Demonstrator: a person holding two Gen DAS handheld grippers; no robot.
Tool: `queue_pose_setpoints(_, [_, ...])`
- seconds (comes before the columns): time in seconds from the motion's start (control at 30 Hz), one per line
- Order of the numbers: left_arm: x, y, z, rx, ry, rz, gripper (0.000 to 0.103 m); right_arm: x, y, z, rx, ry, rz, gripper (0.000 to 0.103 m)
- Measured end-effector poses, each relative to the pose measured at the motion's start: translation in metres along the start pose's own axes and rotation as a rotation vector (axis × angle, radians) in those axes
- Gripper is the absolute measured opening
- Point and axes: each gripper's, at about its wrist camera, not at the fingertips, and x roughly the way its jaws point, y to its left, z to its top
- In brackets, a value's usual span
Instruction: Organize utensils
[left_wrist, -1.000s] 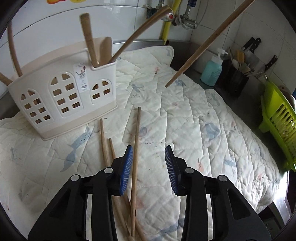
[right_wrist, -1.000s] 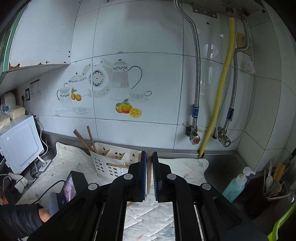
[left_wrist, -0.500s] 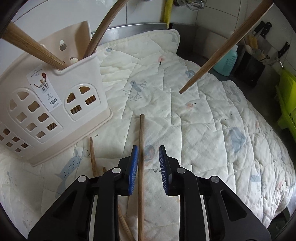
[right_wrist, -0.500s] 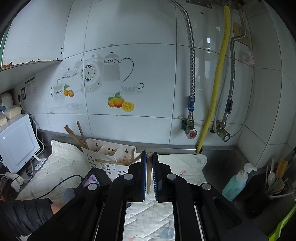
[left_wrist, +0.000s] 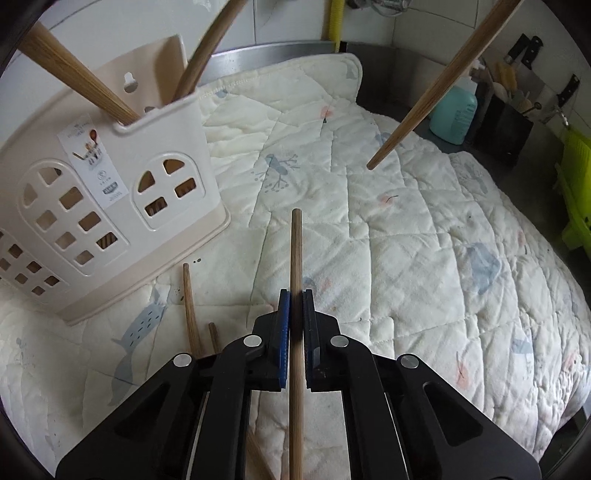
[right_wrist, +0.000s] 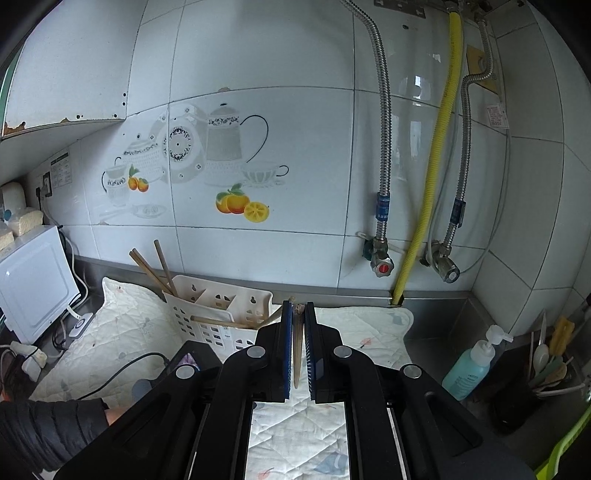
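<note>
Pinching one chopstick (left_wrist: 295, 251) each, both tongs (left_wrist: 294, 295) (right_wrist: 297, 308) hang beside the caddy (left_wrist: 110, 206), open quilt (left_wrist: 424, 258) rightward.

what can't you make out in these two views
- Left wrist view: the near end of the stick in the left gripper runs off the bottom edge.
- Left wrist view: two more sticks on the quilt vanish under the gripper's body.
- Right wrist view: the piece in the right gripper is mostly covered by the pads.
- Right wrist view: the lower holder is blocked by the gripper.
</note>
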Motion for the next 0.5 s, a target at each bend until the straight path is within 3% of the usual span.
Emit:
queue_pose_setpoints(0.2, [-0.077,0.005,-0.004,-0.025,-0.164,-0.028,0.005,-0.012,0.011,0.014,-0.012,-0.023,0.028,0.007])
queue_pose_setpoints(0.37, [-0.153,0.006,-0.014,-0.014,-0.315,-0.036,0.005,-0.018,0.023,0.034,-0.02,-0.03,0.1,0.007])
queue_pose_setpoints(0.5, [-0.208,0.024,-0.006,-0.061,-0.444,-0.041,0.005,-0.016,0.033,0.053,-0.02,-0.042,0.134,0.007])
